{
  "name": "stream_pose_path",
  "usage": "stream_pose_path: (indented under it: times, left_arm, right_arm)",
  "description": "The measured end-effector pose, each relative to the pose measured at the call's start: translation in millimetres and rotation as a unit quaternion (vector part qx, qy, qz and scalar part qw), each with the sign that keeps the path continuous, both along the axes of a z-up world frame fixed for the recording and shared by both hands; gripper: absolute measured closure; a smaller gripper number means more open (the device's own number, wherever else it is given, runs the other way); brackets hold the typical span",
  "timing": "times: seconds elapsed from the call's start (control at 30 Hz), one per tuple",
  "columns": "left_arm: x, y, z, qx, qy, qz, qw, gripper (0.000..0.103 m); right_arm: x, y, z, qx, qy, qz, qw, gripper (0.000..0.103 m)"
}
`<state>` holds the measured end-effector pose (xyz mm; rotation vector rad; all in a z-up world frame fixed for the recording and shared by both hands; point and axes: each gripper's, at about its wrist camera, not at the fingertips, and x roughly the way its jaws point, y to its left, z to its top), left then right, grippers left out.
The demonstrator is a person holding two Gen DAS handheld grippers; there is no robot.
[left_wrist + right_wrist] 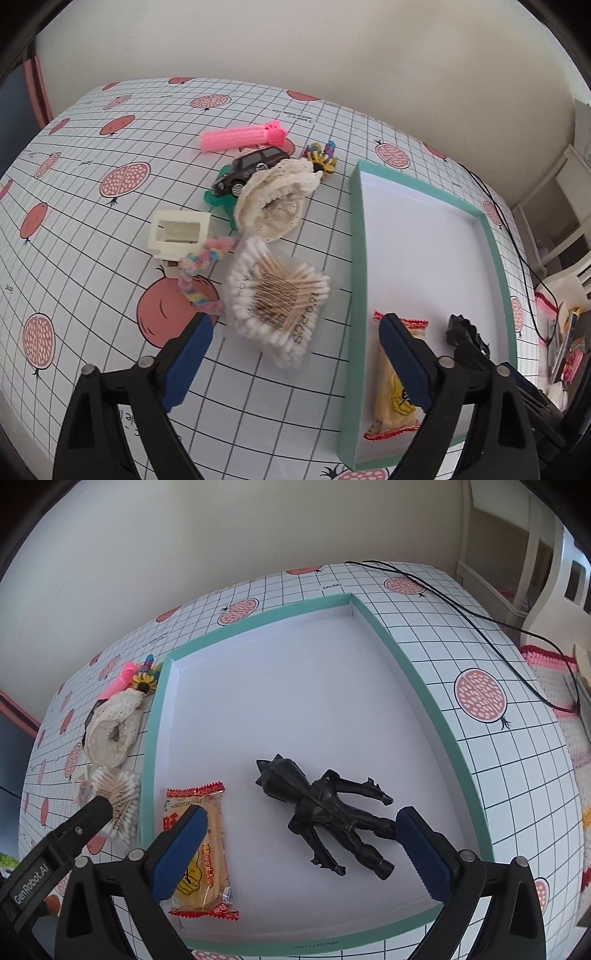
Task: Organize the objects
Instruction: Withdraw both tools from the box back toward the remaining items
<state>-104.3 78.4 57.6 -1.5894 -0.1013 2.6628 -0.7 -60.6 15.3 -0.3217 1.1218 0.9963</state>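
Note:
A teal-rimmed white box (355, 221) (402, 657) holds a yellow snack packet (391, 402) (207, 853) and a black toy figure (328, 812) (461, 332). Left of the box lie a pack of cotton swabs (277, 299) (118, 794), a cream crocheted piece (277, 203) (110, 731), a black toy car (251, 170), a pink comb (243, 136), a cream clip (179, 232), a pastel braided tie (199, 273) and a sunflower clip (325, 158) (144, 681). My left gripper (295, 354) is open over the swabs and box edge. My right gripper (299, 830) is open and empty above the figure.
A green object (218, 199) lies under the car. A black cable (461, 605) runs over the table's right side. White furniture (535, 572) stands to the right, past the table edge. The wall is behind the table.

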Motion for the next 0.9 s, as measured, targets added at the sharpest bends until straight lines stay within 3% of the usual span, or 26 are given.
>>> stream_pose_path:
  times: [0.13, 0.2, 0.43, 0.7, 0.8, 0.9]
  left_arm:
    - [-1.0, -5.9, -1.5, -0.01, 0.003, 0.01, 0.9999, 0.007]
    - [-1.0, -8.1, -1.3, -0.015, 0.008, 0.014, 0.9998, 0.0]
    - [-2.0, -13.6, 4.4, -0.021, 0.03, 0.02, 0.9991, 0.0]
    - [-4.1, -17.6, 5.3, -0.016, 0.029, 0.022, 0.9992, 0.0]
    - [-5.7, -21.2, 7.6, 0.0, 0.023, 0.024, 0.9995, 0.0]
    - [-12.3, -34.3, 7.3, 0.043, -0.016, 0.039, 0.9982, 0.0]
  right_arm:
    - [-1.1, -0.2, 0.3, -0.001, -0.014, 0.0, 1.0, 0.0]
    - [-1.9, -0.2, 1.0, 0.001, -0.021, 0.0, 1.0, 0.0]
    - [-4.5, 0.8, 3.5, 0.009, -0.037, -0.002, 0.999, 0.0]
    - [-5.9, 2.6, 2.9, 0.004, -0.038, -0.007, 0.999, 0.0]
    - [-6.7, 2.5, 8.3, 0.011, -0.037, -0.014, 0.999, 0.0]
    - [-11.1, 5.1, 22.5, 0.023, -0.053, -0.019, 0.998, 0.0]
